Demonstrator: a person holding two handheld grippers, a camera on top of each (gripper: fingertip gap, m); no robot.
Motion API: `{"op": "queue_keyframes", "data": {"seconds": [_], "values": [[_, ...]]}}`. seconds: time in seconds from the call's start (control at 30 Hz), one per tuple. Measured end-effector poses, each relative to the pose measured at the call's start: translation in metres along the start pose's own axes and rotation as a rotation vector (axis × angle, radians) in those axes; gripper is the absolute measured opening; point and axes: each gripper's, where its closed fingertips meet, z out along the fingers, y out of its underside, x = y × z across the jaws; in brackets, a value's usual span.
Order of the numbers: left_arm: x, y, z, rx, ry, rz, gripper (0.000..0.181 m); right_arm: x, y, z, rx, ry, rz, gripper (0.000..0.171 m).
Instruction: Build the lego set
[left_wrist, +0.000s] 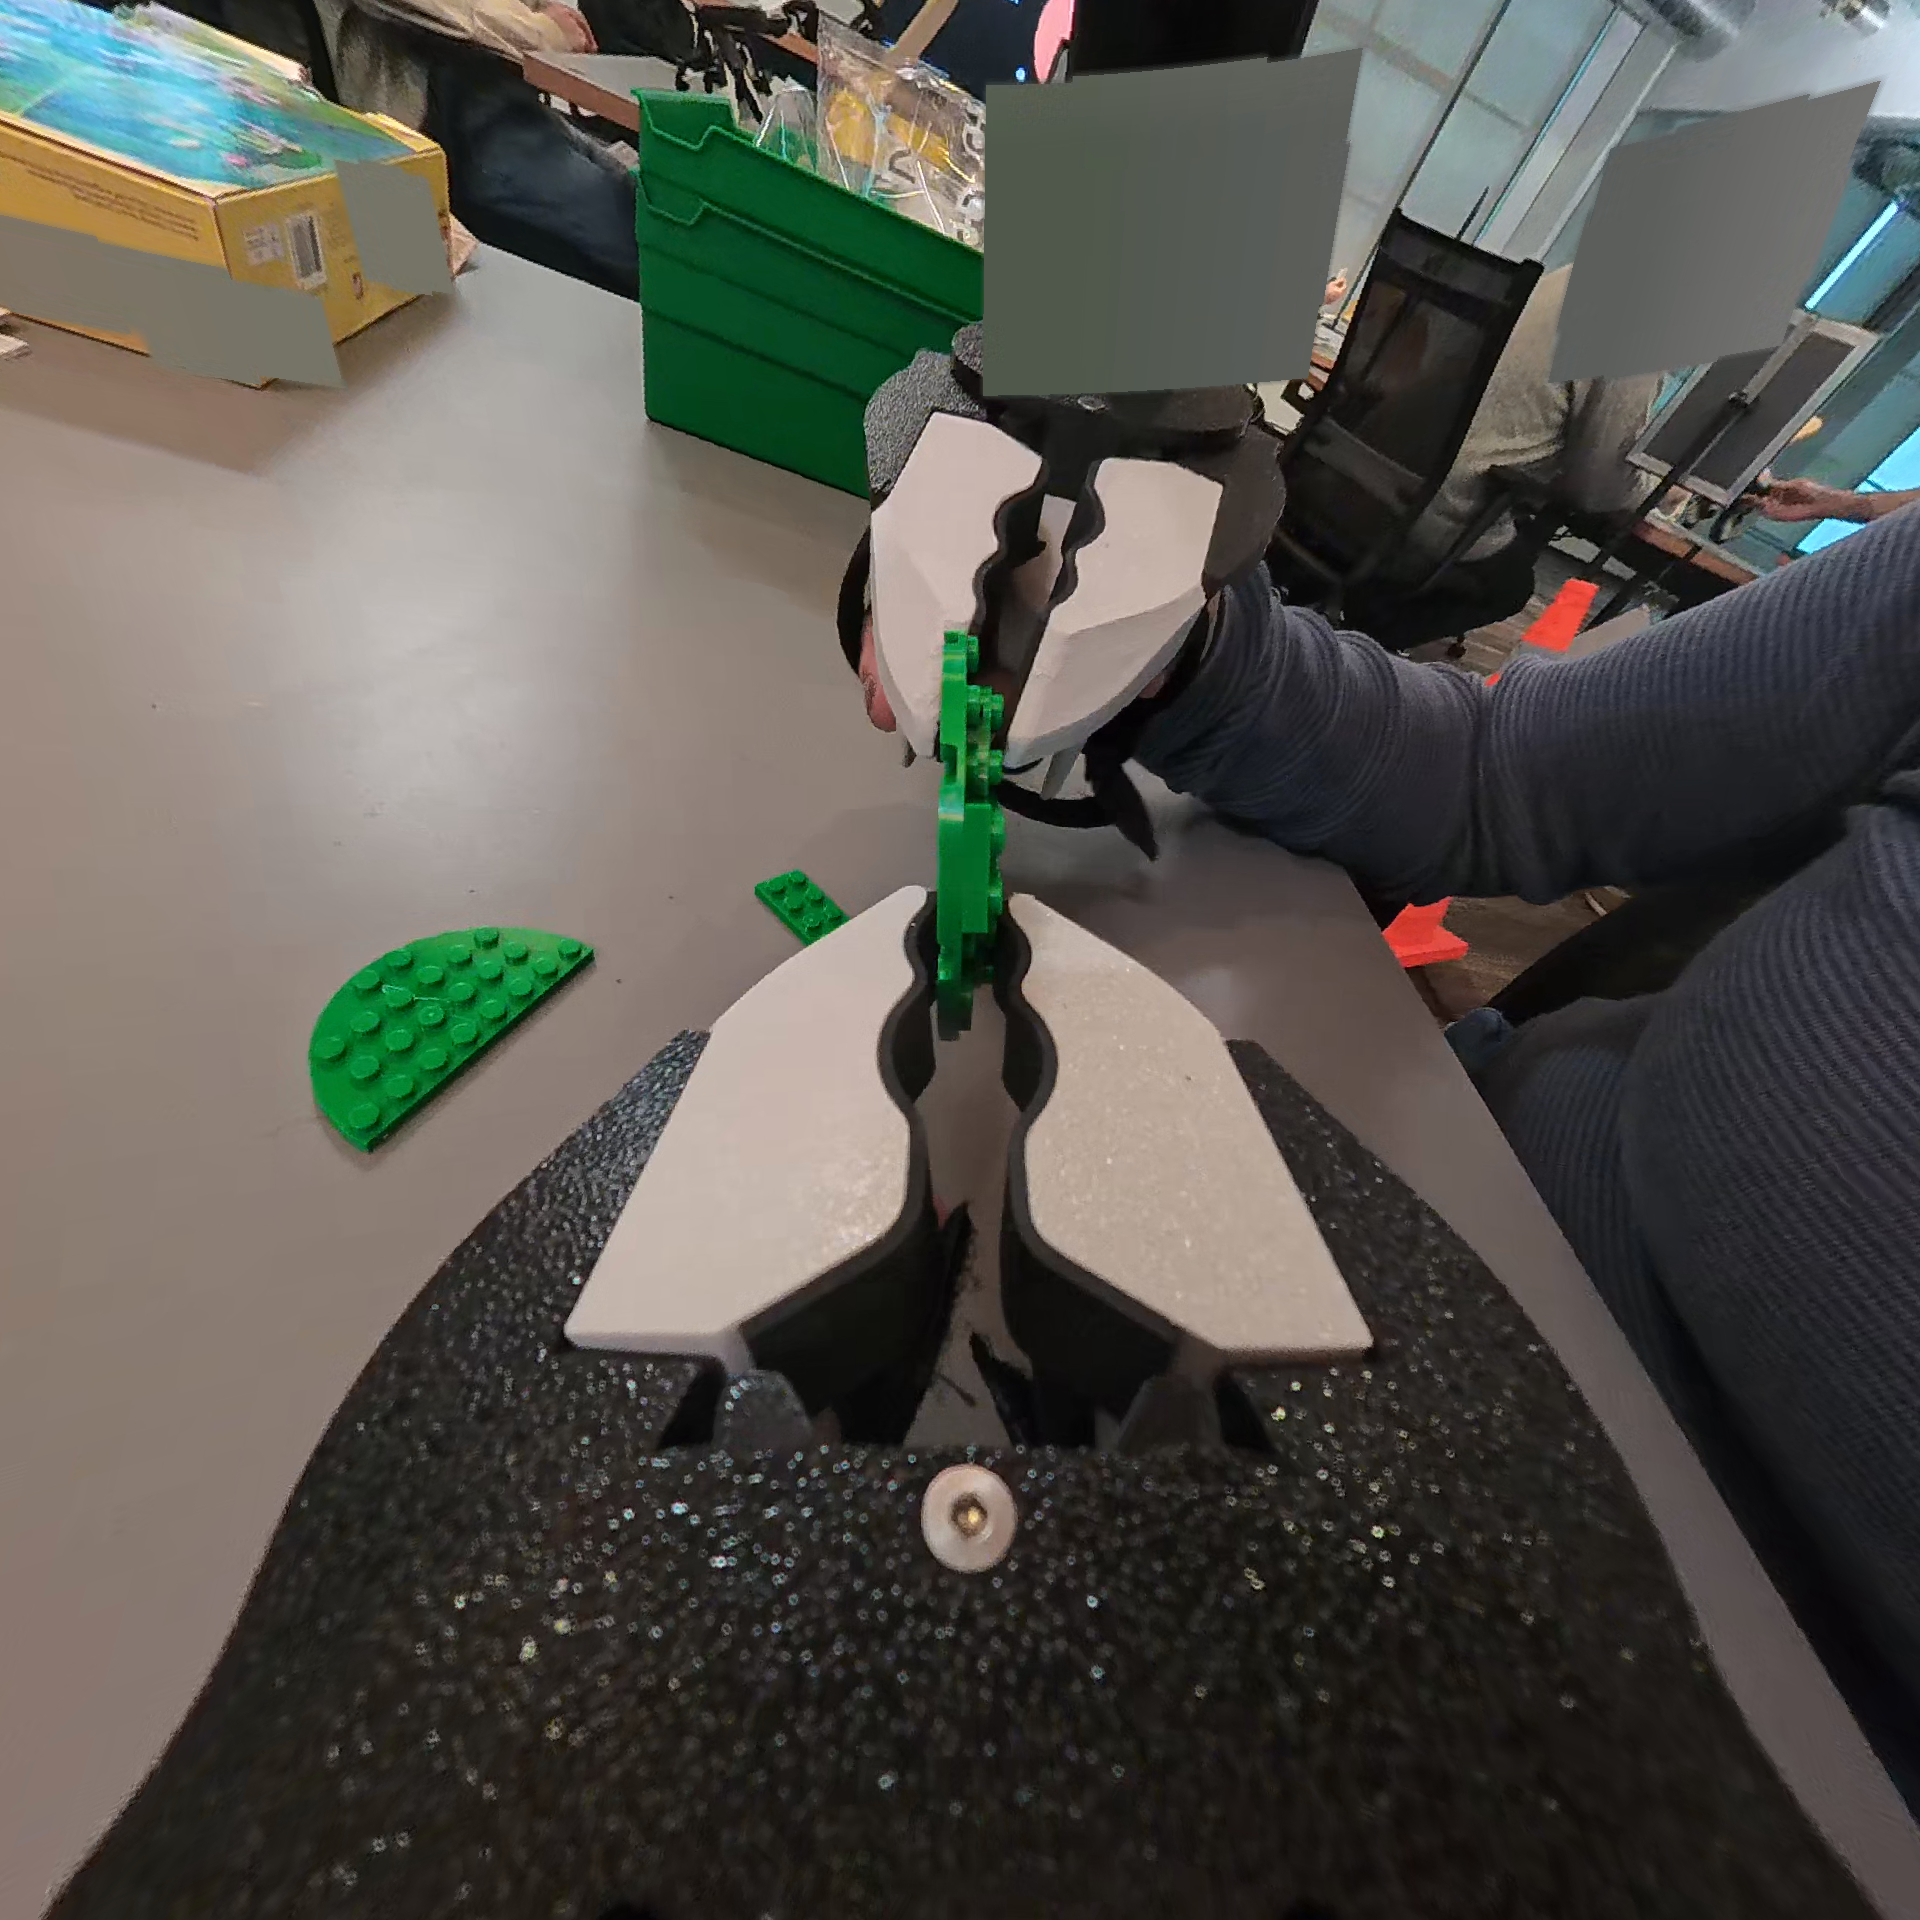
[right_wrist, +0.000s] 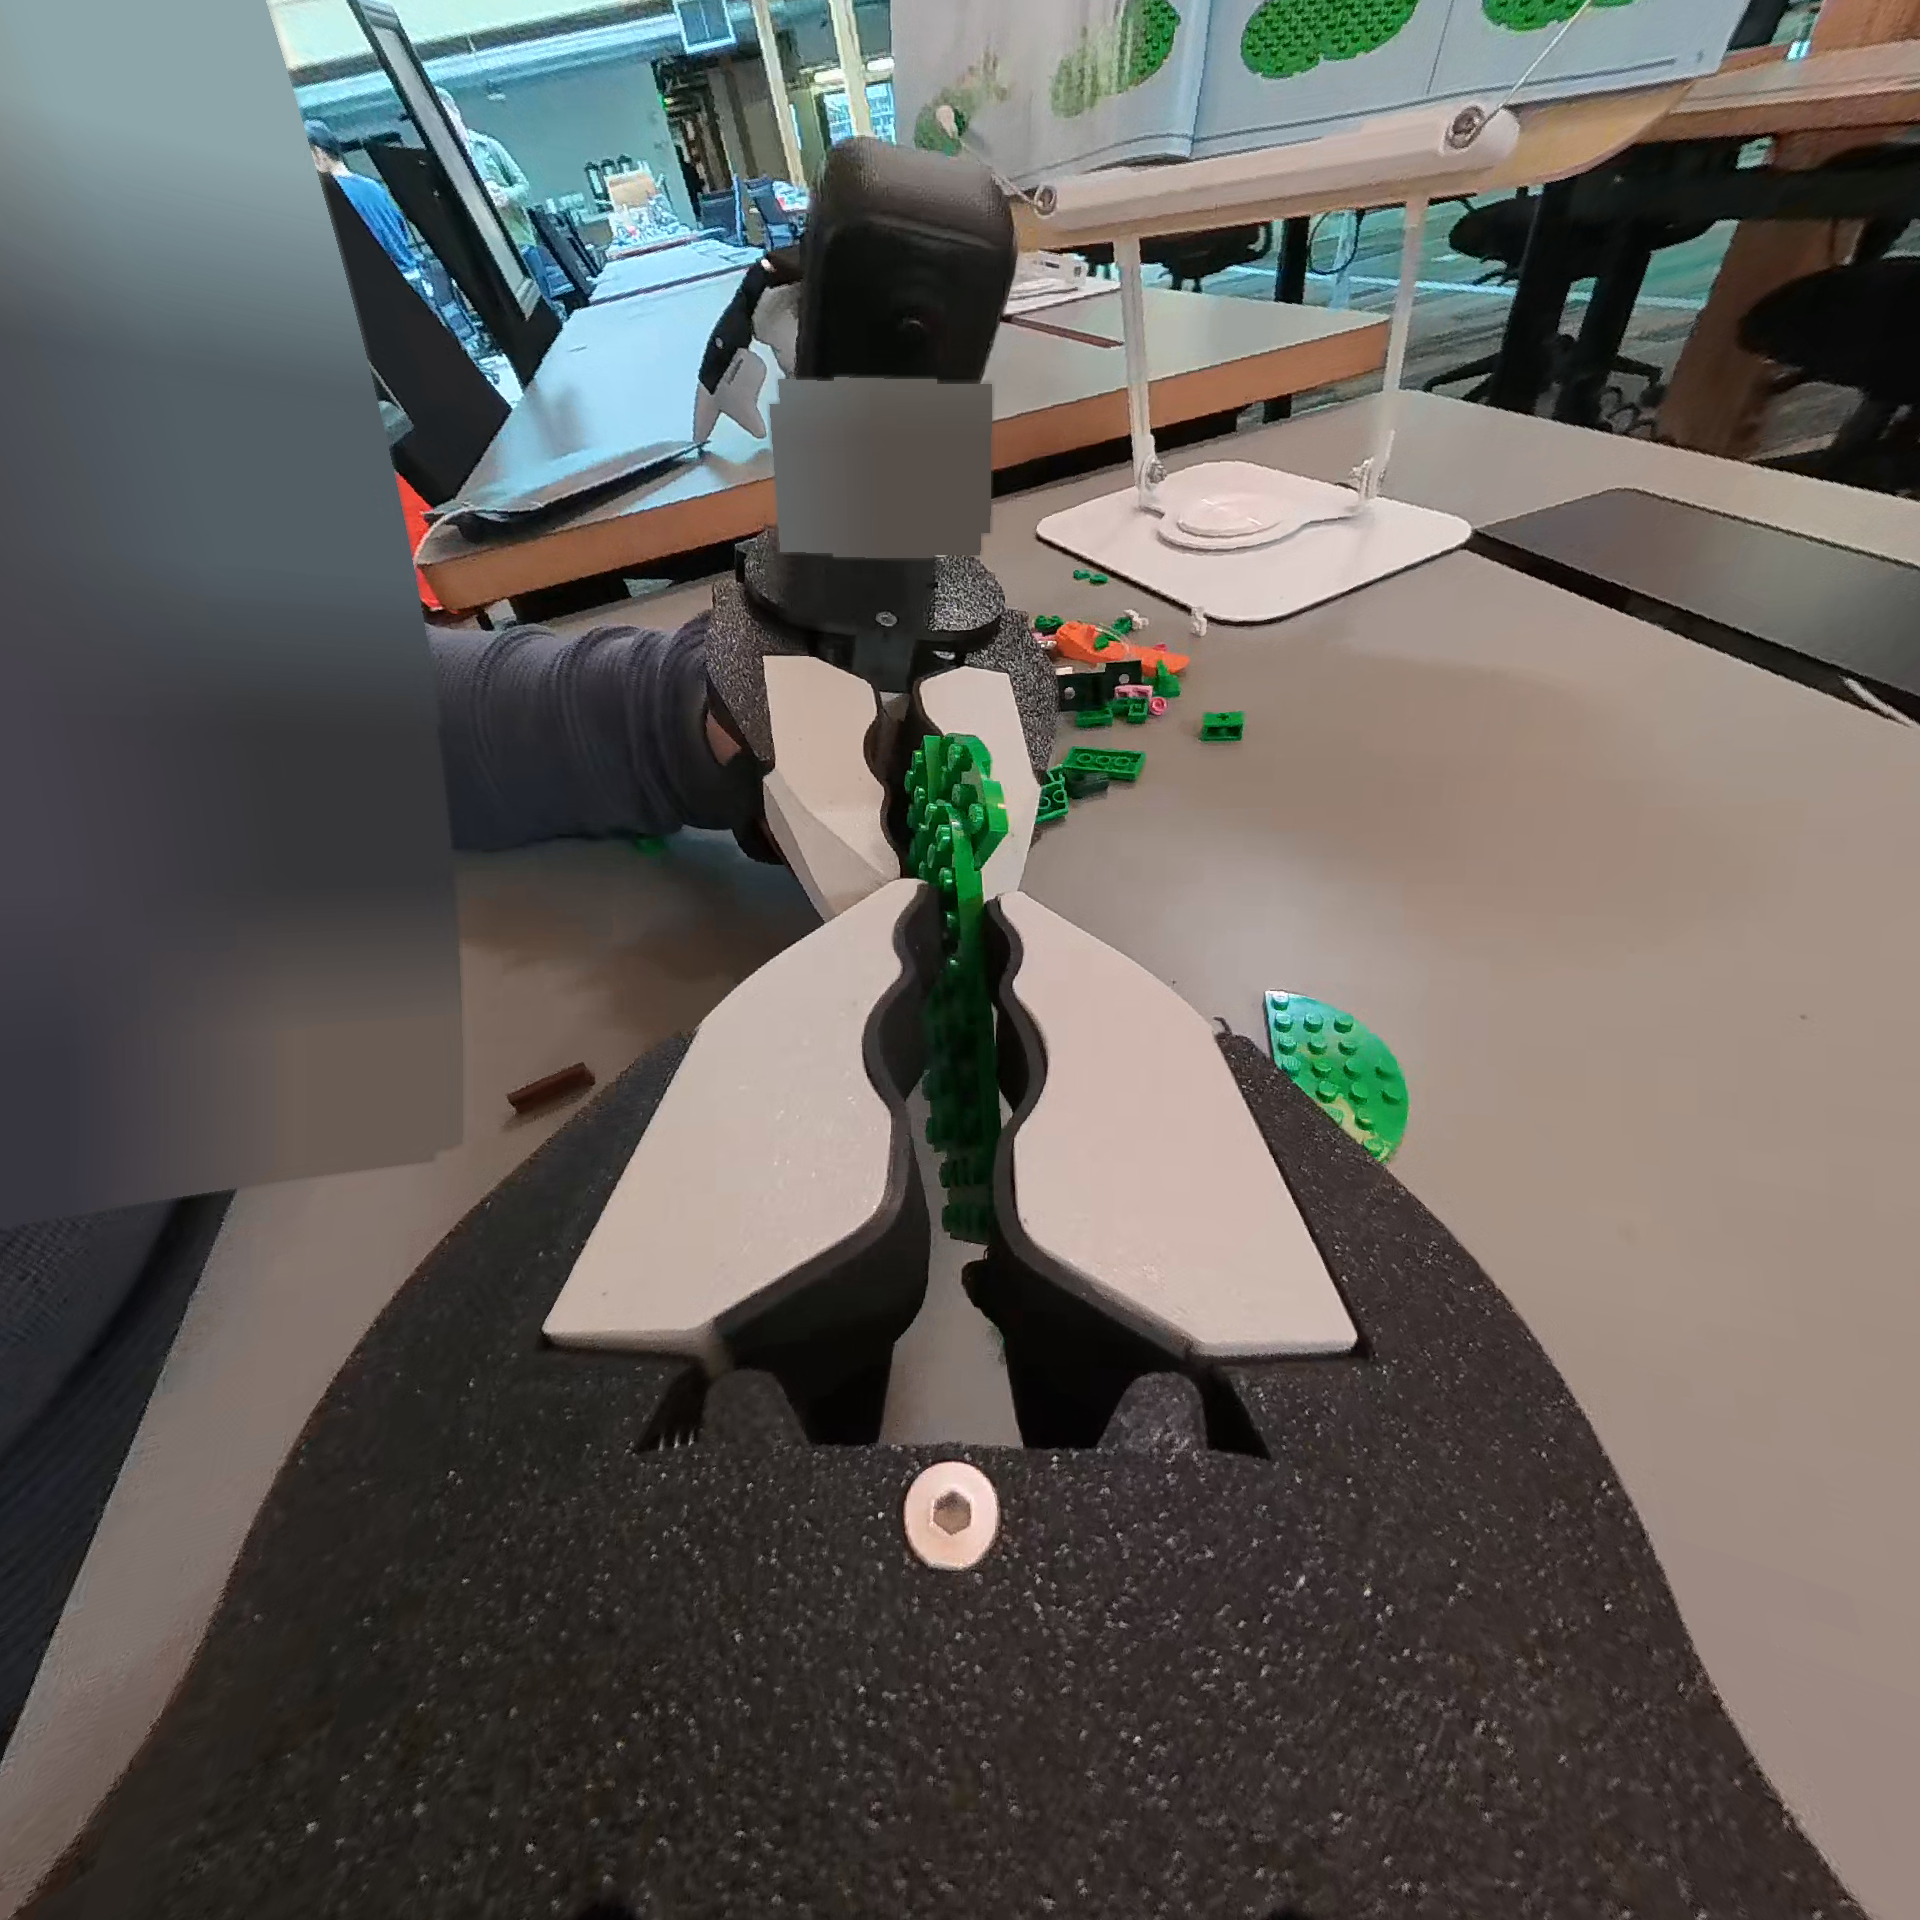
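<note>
1. Grey table (left_wrist: 312, 644) is carrying the work; green bins (left_wrist: 790, 301) are sitting at 12 o'clock.
2. Left gripper (left_wrist: 966, 935) is clamping the near edge of the green plate assembly (left_wrist: 968, 831), which is standing on edge above the table.
3. Right gripper (right_wrist: 951, 925) is pinching the opposite edge, facing the left one; a sleeved arm (left_wrist: 1507, 758) is extending from 3 o'clock.
4. Half-round green plate (left_wrist: 436, 1023) is lying flat at 9 o'clock.
5. Assembly's middle is hidden between fingers; loose pieces (right_wrist: 1112, 707) are too small to identify.
</note>
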Motion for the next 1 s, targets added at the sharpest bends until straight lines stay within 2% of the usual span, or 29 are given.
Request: {"op": "queue_keyframes", "data": {"seconds": [0.1,0.27,0.57,0.63,0.77,0.87,0.93,1.0], "values": [[-0.002,0.0,0.001,0.005,0.003,-0.065,0.008,0.002,0.002,-0.001,-0.034,0.041,-0.072,0.006],[-0.006,-0.001,0.0,0.022,0.007,-0.159,0.008,0.006,0.002,0.0,-0.091,0.183,-0.319,0.006],[-0.006,-0.001,0.003,0.037,0.012,-0.233,0.009,0.008,0.001,-0.003,-0.081,0.26,-0.543,0.006],[-0.003,-0.002,0.002,0.03,0.024,-0.18,0.008,0.007,0.001,-0.003,-0.058,0.226,-0.459,0.007],[0.002,-0.004,0.0,0.033,0.023,-0.047,0.008,0.002,-0.005,-0.002,0.032,0.078,-0.162,0.008],[0.004,0.0,0.003,0.006,0.018,0.022,0.008,-0.004,-0.005,0.0,0.047,-0.016,-0.017,0.017],[0.003,0.002,0.005,-0.004,-0.002,0.04,0.008,-0.006,-0.003,0.002,0.042,-0.058,0.05,0.009],[0.001,0.002,0.006,-0.001,-0.006,0.006,0.008,-0.003,-0.002,0.001,0.029,-0.049,0.055,0.008]]}}
